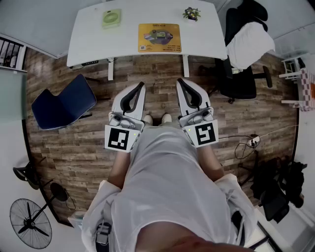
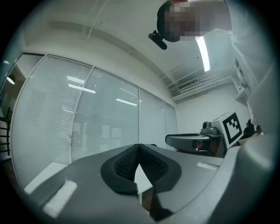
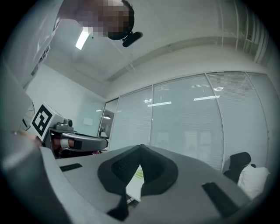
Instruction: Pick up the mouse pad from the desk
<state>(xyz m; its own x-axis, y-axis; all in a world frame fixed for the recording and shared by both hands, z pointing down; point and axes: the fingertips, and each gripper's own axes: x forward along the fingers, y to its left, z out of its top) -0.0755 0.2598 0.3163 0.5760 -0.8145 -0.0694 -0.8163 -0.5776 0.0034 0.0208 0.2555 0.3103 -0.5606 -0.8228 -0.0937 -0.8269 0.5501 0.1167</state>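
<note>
Flat on the white desk [image 1: 88, 42], about mid-width and close to its near edge: the yellow mouse pad [image 1: 159, 38]. On the same top, to the pad's left, a pale green item [image 1: 111, 18]; to its right, a small potted plant [image 1: 191, 13]. Well short of the desk, over the wood floor [image 1: 64, 152]: the left gripper [image 1: 141, 85] and the right gripper [image 1: 180, 81], side by side, level, aimed deskward, with the pad ahead and roughly between their two lines. Both pinched closed, tips meeting, nothing between them. Apart from pad and desk alike. Off to the left, a blue chair [image 1: 64, 102]; off to the right, a black chair [image 1: 243, 74] draped in white cloth.
</note>
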